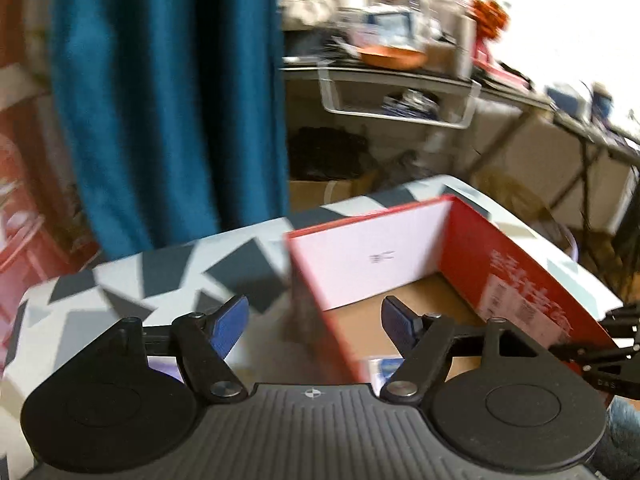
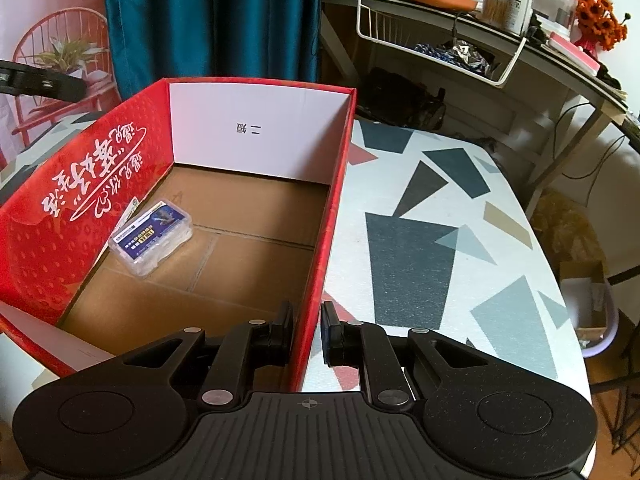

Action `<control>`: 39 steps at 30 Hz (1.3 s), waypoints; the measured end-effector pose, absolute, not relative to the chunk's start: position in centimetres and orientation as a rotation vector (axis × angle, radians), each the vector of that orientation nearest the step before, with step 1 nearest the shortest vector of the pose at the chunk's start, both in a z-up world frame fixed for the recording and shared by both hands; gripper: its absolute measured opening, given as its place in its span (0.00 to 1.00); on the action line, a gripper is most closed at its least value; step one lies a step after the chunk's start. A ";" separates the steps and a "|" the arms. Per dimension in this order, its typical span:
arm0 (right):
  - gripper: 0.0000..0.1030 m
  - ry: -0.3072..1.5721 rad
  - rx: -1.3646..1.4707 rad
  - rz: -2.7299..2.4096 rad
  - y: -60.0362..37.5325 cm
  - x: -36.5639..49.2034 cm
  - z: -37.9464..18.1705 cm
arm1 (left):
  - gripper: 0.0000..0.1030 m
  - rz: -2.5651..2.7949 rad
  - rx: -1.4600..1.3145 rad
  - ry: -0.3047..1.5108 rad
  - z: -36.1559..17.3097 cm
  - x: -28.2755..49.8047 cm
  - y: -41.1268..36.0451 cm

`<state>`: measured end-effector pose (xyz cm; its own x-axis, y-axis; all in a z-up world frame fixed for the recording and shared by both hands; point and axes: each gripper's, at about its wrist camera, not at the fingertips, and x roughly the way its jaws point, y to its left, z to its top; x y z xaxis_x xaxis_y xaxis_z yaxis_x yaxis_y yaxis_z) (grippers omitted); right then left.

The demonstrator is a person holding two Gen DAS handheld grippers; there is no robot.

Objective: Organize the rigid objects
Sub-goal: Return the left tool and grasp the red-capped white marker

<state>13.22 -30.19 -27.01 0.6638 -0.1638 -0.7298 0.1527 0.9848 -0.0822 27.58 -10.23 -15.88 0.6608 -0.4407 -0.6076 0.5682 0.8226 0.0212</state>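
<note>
A red cardboard box [image 2: 332, 208] with a brown floor stands open on the patterned table [image 2: 460, 240]. A clear plastic case [image 2: 151, 237] with a blue label lies inside it by the left wall. My right gripper [image 2: 307, 332] is shut on the box's right wall, one finger inside and one outside. In the blurred left wrist view, my left gripper [image 1: 314, 322] is open and empty above the box's near left wall [image 1: 320, 300]. A bit of the case [image 1: 384, 368] shows below it.
A teal curtain [image 2: 212, 16] hangs behind the table. A cluttered desk [image 2: 520, 40] with a white wire basket [image 2: 436, 52], an orange dish and orange flowers [image 2: 600, 20] stands at the back right. A bin with boxes [image 2: 592, 308] sits on the floor to the right.
</note>
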 end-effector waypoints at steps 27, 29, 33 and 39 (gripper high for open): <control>0.14 0.820 -0.001 -0.175 -30.2 13.2 -27.1 | 0.22 -0.443 0.258 0.858 -27.8 26.7 -7.9; 0.14 0.822 -0.002 -0.177 -30.2 13.3 -27.1 | 0.22 -0.459 0.246 0.859 -27.7 26.5 -7.9; 0.14 0.822 -0.002 -0.178 -30.2 13.3 -27.1 | 0.22 -0.454 0.242 0.842 -27.8 25.9 -8.0; 0.14 0.823 -0.002 -0.177 -30.2 13.3 -27.1 | 0.22 -0.467 0.216 0.821 -26.9 24.6 -8.0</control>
